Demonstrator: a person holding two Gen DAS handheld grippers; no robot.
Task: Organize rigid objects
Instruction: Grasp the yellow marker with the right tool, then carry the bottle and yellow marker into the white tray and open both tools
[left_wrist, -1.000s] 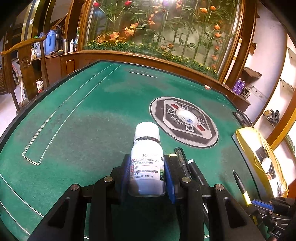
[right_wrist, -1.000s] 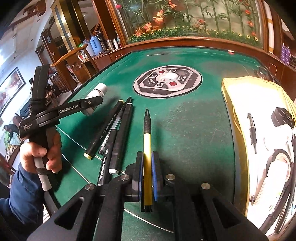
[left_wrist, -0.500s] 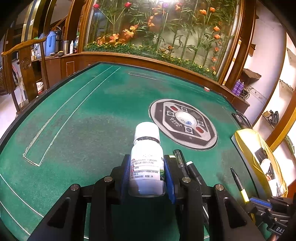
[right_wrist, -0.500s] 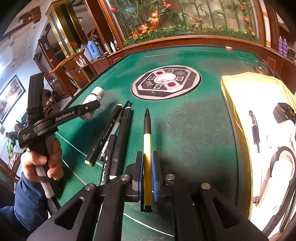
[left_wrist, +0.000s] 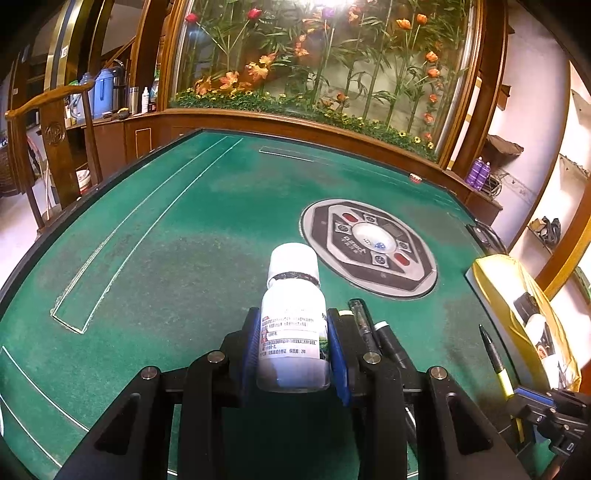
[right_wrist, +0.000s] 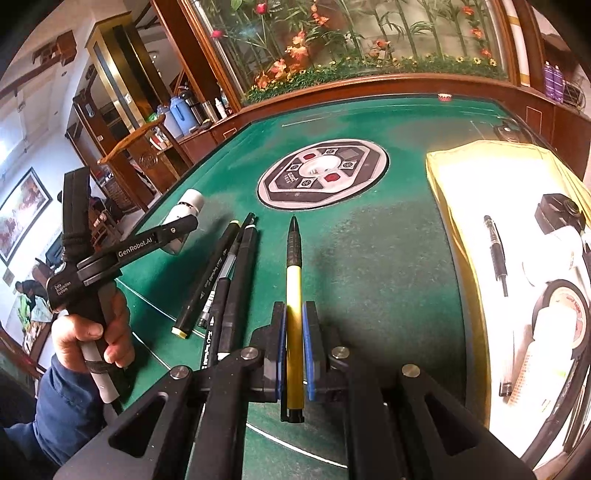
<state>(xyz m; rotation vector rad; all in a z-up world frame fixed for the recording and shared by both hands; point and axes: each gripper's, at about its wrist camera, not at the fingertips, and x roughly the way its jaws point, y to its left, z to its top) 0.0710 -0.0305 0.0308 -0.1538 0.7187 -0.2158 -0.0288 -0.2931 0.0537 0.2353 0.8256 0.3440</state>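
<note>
Left gripper (left_wrist: 293, 350) clamps the white bottle (left_wrist: 291, 325) at centre frame; right gripper (right_wrist: 294, 343) pinches the yellow pen (right_wrist: 294, 314) lower centre.

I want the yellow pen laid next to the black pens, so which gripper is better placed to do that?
Right. The right gripper is already shut on the yellow pen, parallel to the black pens just to its left. The left gripper is busy, shut on the bottle.
</note>
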